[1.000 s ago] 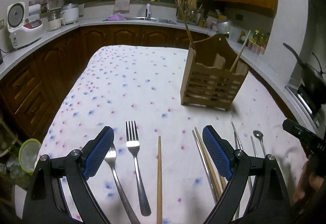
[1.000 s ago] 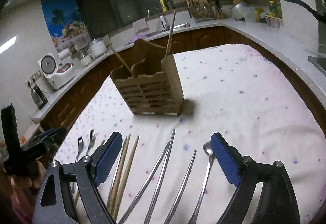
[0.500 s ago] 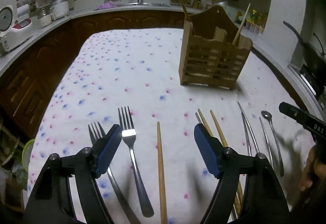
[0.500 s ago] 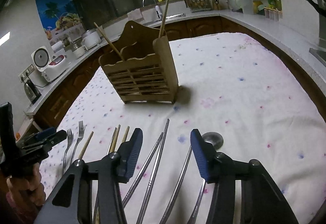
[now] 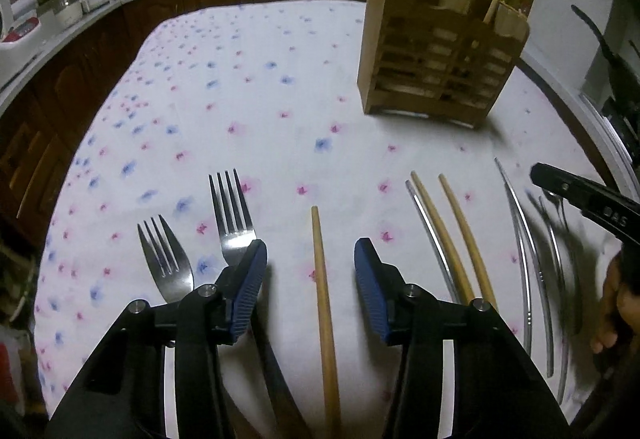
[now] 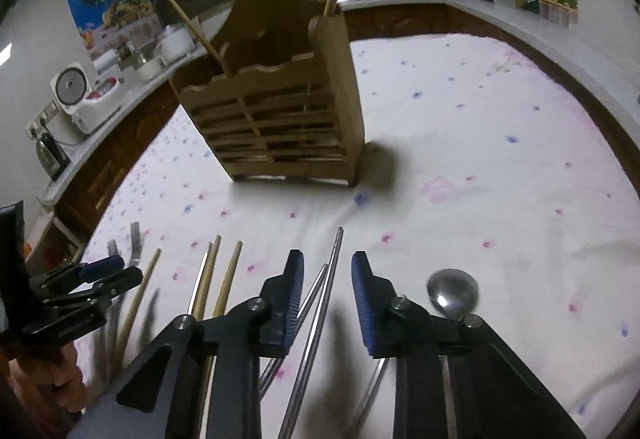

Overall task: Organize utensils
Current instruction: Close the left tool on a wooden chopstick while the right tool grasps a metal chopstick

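Note:
A wooden utensil holder (image 5: 436, 51) stands on the flowered tablecloth (image 5: 248, 87), with two wooden chopsticks standing in it; it also shows in the right wrist view (image 6: 280, 119). My left gripper (image 5: 310, 287) is open, low over the cloth, its jaws either side of a single wooden chopstick (image 5: 325, 303). Two forks (image 5: 230, 215) lie to its left. My right gripper (image 6: 327, 299) is open and narrow, its jaws around two metal chopsticks (image 6: 320, 303). A metal spoon (image 6: 453, 294) lies just to its right.
Two wooden chopsticks and a metal one (image 5: 448, 231) lie between the grippers. More metal utensils (image 5: 532, 259) lie at the right of the left wrist view. Kitchen counters with a rice cooker (image 6: 84, 99) and a sink surround the table.
Both grippers have come down close to the cloth and their jaws have narrowed. The left now brackets the single wooden chopstick, the right the metal chopsticks.

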